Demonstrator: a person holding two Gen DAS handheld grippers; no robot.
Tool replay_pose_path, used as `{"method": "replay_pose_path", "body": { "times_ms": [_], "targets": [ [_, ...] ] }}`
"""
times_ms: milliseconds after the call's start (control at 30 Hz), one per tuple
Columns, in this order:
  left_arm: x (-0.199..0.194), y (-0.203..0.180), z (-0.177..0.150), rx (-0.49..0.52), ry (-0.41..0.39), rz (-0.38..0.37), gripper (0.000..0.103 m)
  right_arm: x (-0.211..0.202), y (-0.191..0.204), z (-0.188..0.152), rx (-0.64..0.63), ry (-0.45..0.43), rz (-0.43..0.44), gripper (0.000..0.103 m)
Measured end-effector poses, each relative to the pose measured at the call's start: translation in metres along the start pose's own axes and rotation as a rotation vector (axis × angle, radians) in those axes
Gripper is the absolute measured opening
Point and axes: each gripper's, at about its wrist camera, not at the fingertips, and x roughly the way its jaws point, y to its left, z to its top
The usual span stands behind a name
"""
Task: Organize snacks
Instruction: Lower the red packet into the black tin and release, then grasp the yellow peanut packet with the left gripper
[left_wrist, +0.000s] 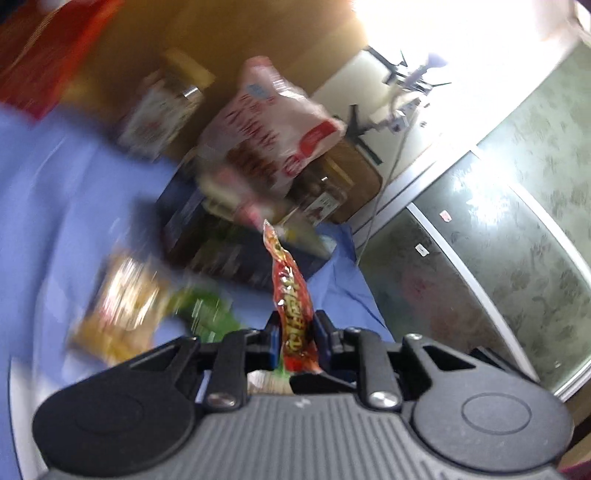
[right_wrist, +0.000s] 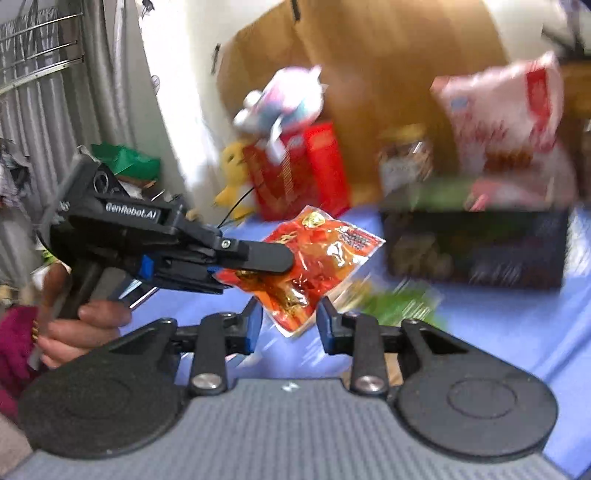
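My left gripper (left_wrist: 294, 325) is shut on a red snack packet (left_wrist: 291, 299), seen edge-on and held above the blue cloth. In the right wrist view the same left gripper (right_wrist: 284, 258) comes in from the left, holding the red packet (right_wrist: 314, 258) flat in the air. My right gripper (right_wrist: 289, 317) is open just below and in front of that packet, its fingers either side of the packet's lower corner without closing on it. A dark box (right_wrist: 476, 247) full of snacks stands behind at right; it also shows in the left wrist view (left_wrist: 221, 240).
A big pink-white bag (left_wrist: 273, 136) lies on the box. A yellow packet (left_wrist: 122, 299) and a green packet (left_wrist: 207, 314) lie on the blue cloth (left_wrist: 55, 221). Red boxes (right_wrist: 299, 170), a jar (right_wrist: 406, 158) and soft toys (right_wrist: 232, 166) stand at the back before cardboard.
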Motion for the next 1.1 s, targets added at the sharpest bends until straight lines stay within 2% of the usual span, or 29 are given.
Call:
{"method": "replay_pose_path", "body": {
  "times_ms": [133,233,300,367,467,600,633,733,833,933,1033,1100],
  "targets": [
    [0.044,-0.013,0.052,0.093,-0.002,0.032,0.020,0.011,-0.030,0.039,-0.022,-0.047,-0.089,0.035],
    [0.077,-0.011,0.079,0.127,0.006,0.107,0.021,0.035,-0.060,0.062,-0.026,-0.026,-0.136,0.036],
    [0.096,-0.007,0.087,0.150,0.011,0.171,0.026,0.052,-0.078,0.072,-0.018,0.000,-0.158,0.037],
    [0.111,-0.004,0.092,0.165,0.018,0.244,0.036,0.068,-0.092,0.077,-0.025,0.027,-0.195,0.038],
    [0.118,0.001,0.090,0.202,0.020,0.337,0.038,0.069,-0.106,0.075,-0.031,0.033,-0.235,0.039],
    [0.088,-0.003,0.081,0.229,-0.025,0.316,0.041,0.040,-0.110,0.068,0.030,-0.015,-0.219,0.040],
    [0.075,-0.004,0.076,0.229,-0.043,0.300,0.045,0.034,-0.107,0.066,0.048,-0.025,-0.214,0.040],
    [0.034,0.004,0.057,0.199,-0.075,0.305,0.049,0.016,-0.099,0.052,0.111,-0.021,-0.146,0.040],
    [0.005,0.029,0.031,0.122,-0.069,0.354,0.049,0.020,-0.086,0.033,0.195,0.060,-0.042,0.040],
    [-0.009,0.058,0.015,0.013,-0.049,0.397,0.049,0.044,-0.072,0.016,0.278,0.176,0.052,0.040],
    [-0.013,0.078,0.006,-0.070,-0.020,0.337,0.051,0.067,-0.051,0.007,0.266,0.260,0.069,0.040],
    [-0.009,0.082,0.002,-0.077,0.000,0.320,0.051,0.080,-0.034,0.006,0.202,0.299,0.036,0.040]
  ]
}}
